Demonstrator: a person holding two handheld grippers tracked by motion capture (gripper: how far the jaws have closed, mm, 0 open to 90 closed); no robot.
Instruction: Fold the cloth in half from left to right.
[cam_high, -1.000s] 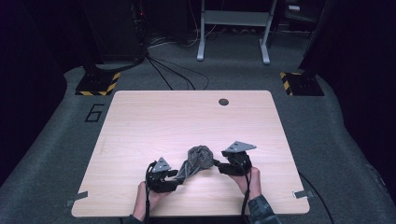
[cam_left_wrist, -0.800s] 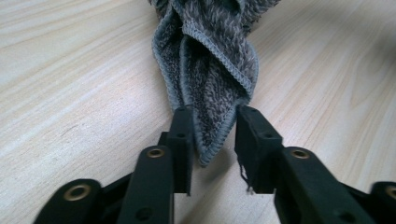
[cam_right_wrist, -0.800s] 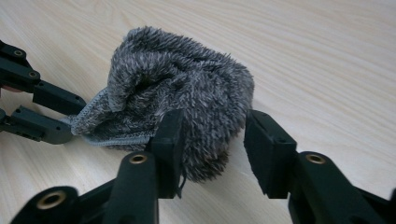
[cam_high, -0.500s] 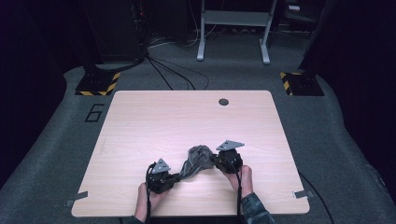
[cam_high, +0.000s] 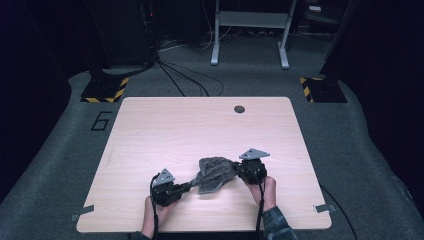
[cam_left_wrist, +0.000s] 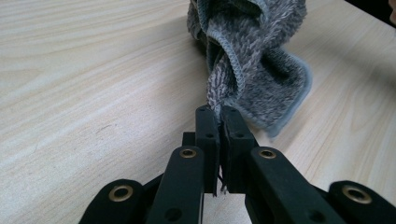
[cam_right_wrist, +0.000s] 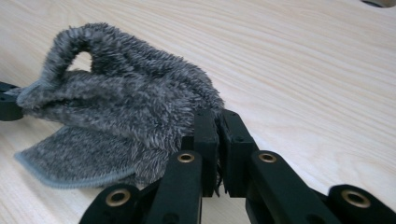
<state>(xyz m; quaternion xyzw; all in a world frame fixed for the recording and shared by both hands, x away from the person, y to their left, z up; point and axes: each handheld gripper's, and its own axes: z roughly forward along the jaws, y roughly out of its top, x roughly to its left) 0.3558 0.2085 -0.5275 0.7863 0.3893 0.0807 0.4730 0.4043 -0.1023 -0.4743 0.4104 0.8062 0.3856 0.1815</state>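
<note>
A painted grey numeral "6" (cam_high: 101, 120) is showing on the floor, well beyond the left gripper (cam_high: 189, 187). Both grippers have just been closing. The left gripper and right gripper (cam_high: 235, 172) are each clamping an edge of the crumpled grey fleecy cloth (cam_high: 215, 172), which is hanging between them, partly resting on the pale wooden table (cam_high: 165, 130).

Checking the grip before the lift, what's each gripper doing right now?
Left gripper: closed on the grey towel.
Right gripper: closed on the same towel's other end.

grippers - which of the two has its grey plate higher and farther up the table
The right gripper, at the right end of the grey towel. Its three-cornered plate sits higher and farther up the table than that of the left gripper, which lies low near the table's front edge.
</note>
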